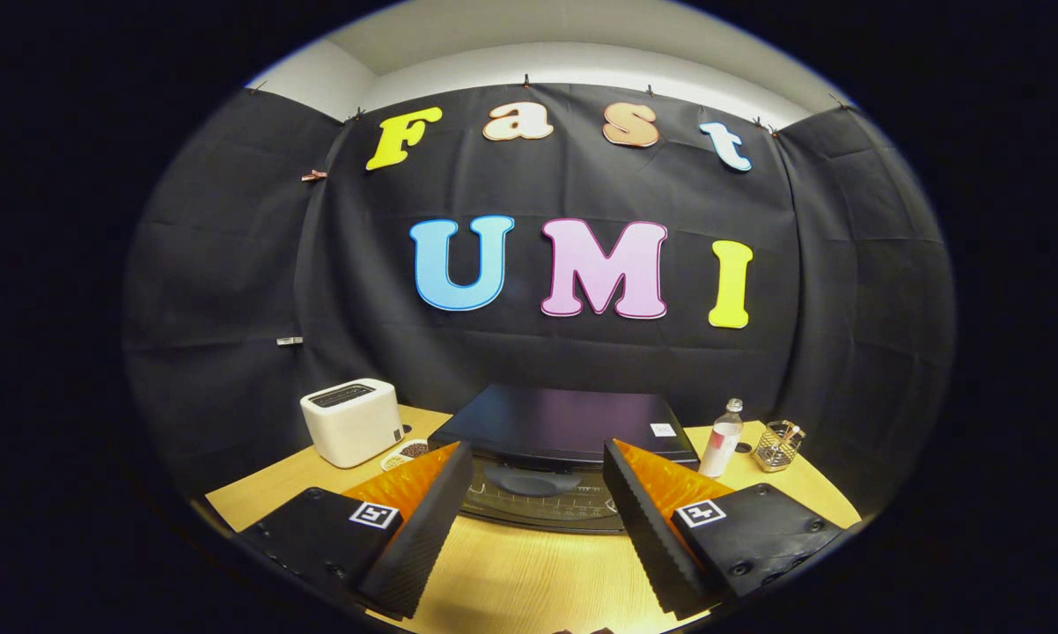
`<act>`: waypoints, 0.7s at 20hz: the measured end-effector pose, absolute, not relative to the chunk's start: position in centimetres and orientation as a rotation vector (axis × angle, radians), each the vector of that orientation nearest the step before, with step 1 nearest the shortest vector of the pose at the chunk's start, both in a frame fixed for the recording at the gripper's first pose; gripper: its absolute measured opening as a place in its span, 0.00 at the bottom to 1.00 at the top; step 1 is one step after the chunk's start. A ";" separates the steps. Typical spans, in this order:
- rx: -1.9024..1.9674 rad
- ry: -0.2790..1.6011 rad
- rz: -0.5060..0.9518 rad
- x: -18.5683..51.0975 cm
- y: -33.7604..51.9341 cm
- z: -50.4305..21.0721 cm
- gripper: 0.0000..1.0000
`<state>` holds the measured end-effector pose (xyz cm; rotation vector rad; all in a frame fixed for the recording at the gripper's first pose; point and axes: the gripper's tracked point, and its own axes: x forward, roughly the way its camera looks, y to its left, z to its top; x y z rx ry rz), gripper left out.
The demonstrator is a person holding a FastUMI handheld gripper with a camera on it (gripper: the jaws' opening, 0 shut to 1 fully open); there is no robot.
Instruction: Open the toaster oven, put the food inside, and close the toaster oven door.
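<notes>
A black toaster oven (560,424) stands on the wooden table (529,572) straight ahead, its glass door (538,504) facing me and closed, with a dark handle (529,481) across the top of the door. My gripper (536,480) is held above the table in front of the oven, open, its two fingers spread wide to either side of the door and nothing between them. A small white dish (406,453) with dark food in it lies just left of the oven, partly behind the left finger.
A white pop-up toaster (351,421) stands at the back left of the table. Right of the oven are a clear bottle (723,438) and a wire-mesh cup (777,446). Black cloth walls close in the table on three sides.
</notes>
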<state>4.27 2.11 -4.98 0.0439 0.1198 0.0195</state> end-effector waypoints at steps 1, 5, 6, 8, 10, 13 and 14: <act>0.040 0.125 0.024 4.5 2.3 -5.3 0.98; 0.039 0.129 0.029 6.0 2.9 -5.8 0.98; 0.044 0.137 0.026 6.4 3.1 -6.1 0.98; 0.062 0.139 0.026 7.4 3.6 -6.5 0.99; 0.053 0.132 0.012 8.6 3.7 -6.7 0.99; 0.026 0.144 -0.011 10.7 3.7 -8.3 0.99; 0.026 0.153 -0.019 11.4 3.8 -8.9 0.99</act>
